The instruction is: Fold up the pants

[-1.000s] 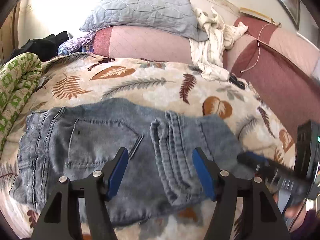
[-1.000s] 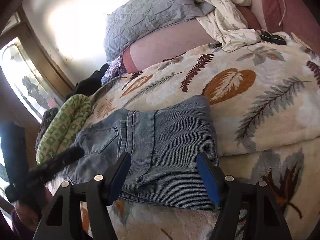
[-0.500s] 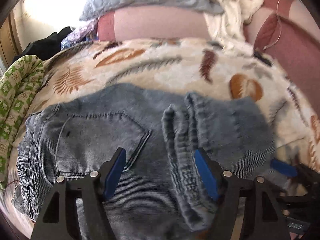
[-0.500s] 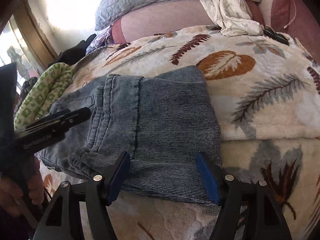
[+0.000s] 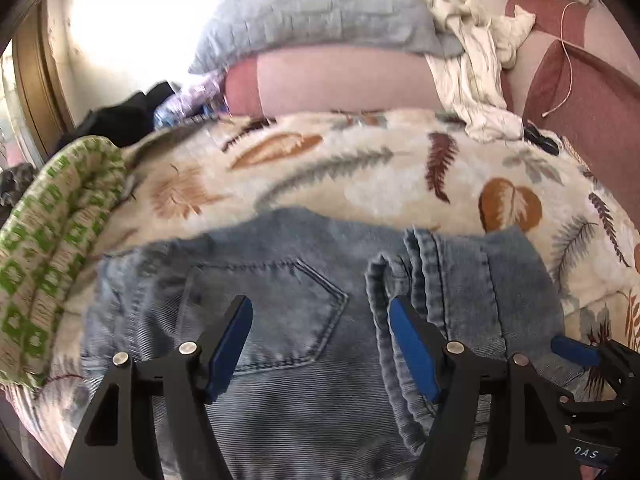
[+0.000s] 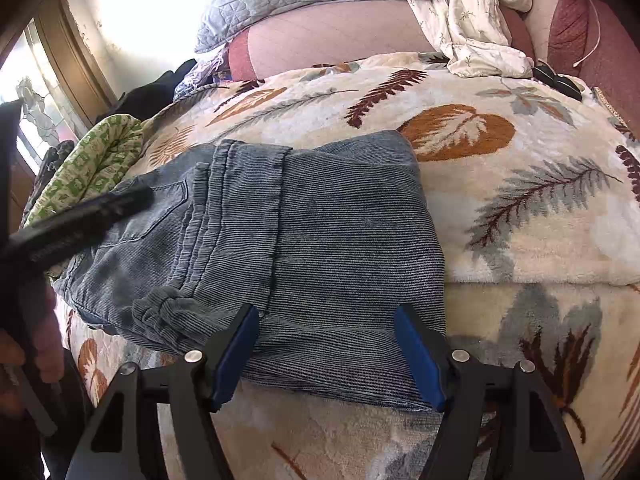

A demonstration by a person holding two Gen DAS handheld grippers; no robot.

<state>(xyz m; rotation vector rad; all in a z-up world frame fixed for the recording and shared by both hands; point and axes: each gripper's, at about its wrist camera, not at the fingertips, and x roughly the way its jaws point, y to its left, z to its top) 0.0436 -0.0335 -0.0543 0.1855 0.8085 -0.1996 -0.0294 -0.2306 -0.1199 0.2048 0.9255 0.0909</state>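
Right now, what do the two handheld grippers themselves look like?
Both match: the left gripper and right gripper have matte black angular fingers with triangular cut-outs, flat blue pads on the inner faces and silver round pins at the joints. White lettering marks the right gripper's body. No cables or sleeves are visible.

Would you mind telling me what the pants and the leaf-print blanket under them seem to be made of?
Pants: apparently faded blue denim, matte, with fine ribbed weave lines and stitched seams. Leaf-print blanket: likely plush fleece; its surface looks fuzzy and soft, without sheen.
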